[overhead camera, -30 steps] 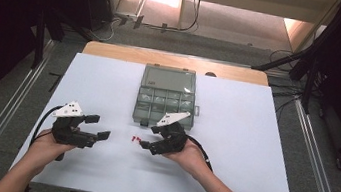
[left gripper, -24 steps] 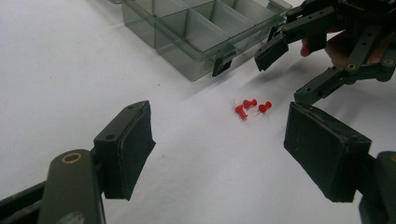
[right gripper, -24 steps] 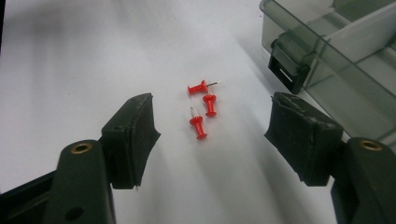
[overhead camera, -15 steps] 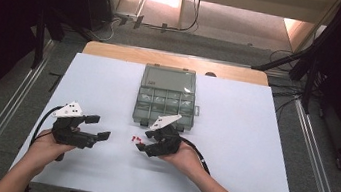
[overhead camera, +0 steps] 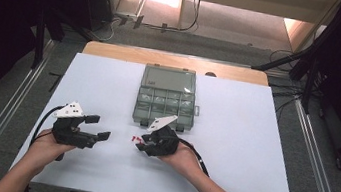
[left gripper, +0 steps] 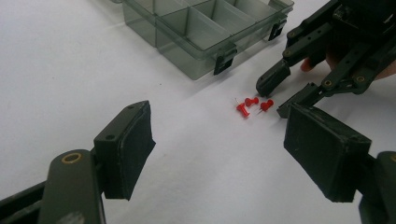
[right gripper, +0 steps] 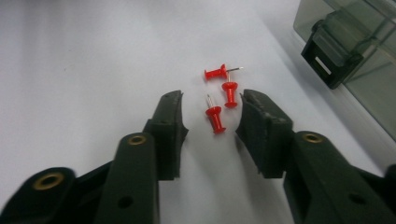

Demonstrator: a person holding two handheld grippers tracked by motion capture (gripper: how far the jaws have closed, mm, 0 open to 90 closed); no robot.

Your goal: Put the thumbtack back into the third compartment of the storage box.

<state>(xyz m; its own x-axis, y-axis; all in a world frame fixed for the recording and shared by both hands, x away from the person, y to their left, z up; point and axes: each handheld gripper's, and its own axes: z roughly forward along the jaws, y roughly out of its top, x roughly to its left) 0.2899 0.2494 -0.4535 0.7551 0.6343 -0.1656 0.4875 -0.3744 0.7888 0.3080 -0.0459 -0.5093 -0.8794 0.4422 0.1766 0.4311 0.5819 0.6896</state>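
Right claw (right gripper: 210,119) is low over the white counter (overhead camera: 251,153), its jaws just been closing in but not yet pressing; one red pushpin (right gripper: 215,116) lies between them, untouched, with two more pushpins (right gripper: 224,81) just past the tips at 12 o'clock. The clear compartment box (overhead camera: 165,103) sits open at 1 o'clock of that claw, near it. Left claw (overhead camera: 96,127) hovers well apart at 9 o'clock, jaws spread wide, gripping nothing. Grey floor and cables ring the counter.
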